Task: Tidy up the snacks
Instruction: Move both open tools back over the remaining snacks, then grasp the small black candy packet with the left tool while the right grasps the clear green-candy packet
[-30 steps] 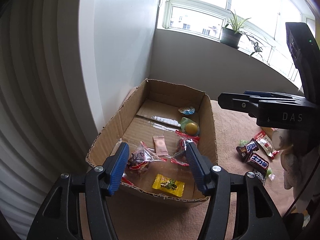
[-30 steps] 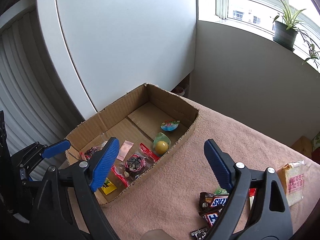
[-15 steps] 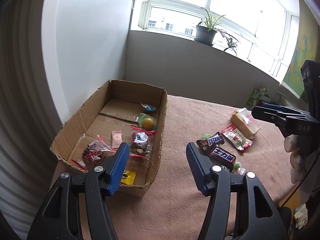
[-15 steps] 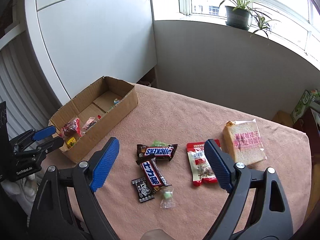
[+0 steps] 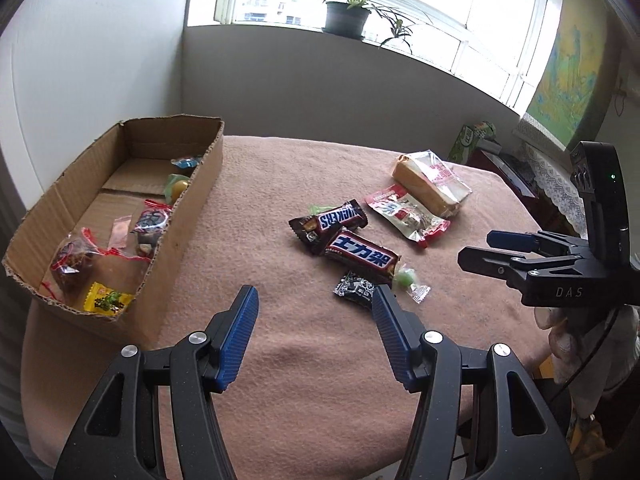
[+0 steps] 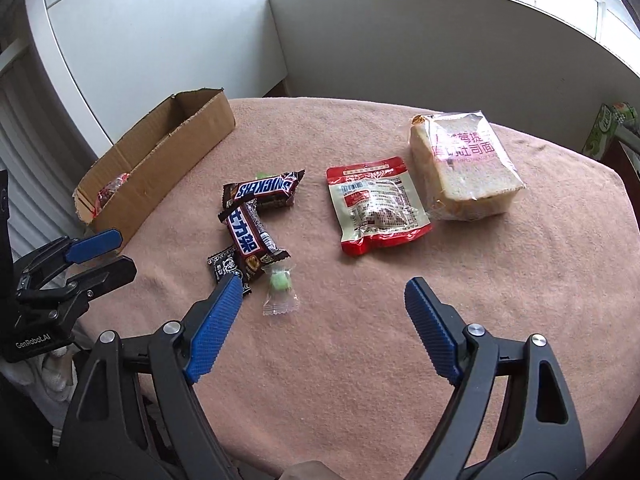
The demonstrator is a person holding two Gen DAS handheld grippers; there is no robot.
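Right gripper (image 6: 320,300): fingers spread wide, nothing between them, held above the pink cloth (image 6: 360,360). Left gripper (image 5: 314,312): likewise wide apart and empty, held over bare cloth between the box and the loose snacks.

Nearest loose item to the right gripper is the green candy (image 6: 280,284) in a clear twist wrapper, just ahead of and beside its left finger; the wrapper's long axis runs roughly toward and away from the gripper. Touching distance to the candy's left lies a small black packet (image 6: 226,266), partly tucked under the dark bar with blue lettering (image 6: 250,240), whose long axis points away from the gripper. Crossing its far end sits the Snickers bar (image 6: 262,192), lying crosswise. In the left wrist view the same cluster lies ahead and to the right of the left gripper, with the black packet just past its right finger.

Further right, well apart from the bars, lie the red-edged pouch (image 6: 376,208) and, just behind it, the bagged bread (image 6: 464,164).

The cardboard box (image 5: 188,216) stands at the far left, open-topped, already holding several small wrapped snacks. Its near wall is the only barrier; judged, either gripper must lift an item over it. The left gripper is nearer the box, and both are about equally close to the cluster.
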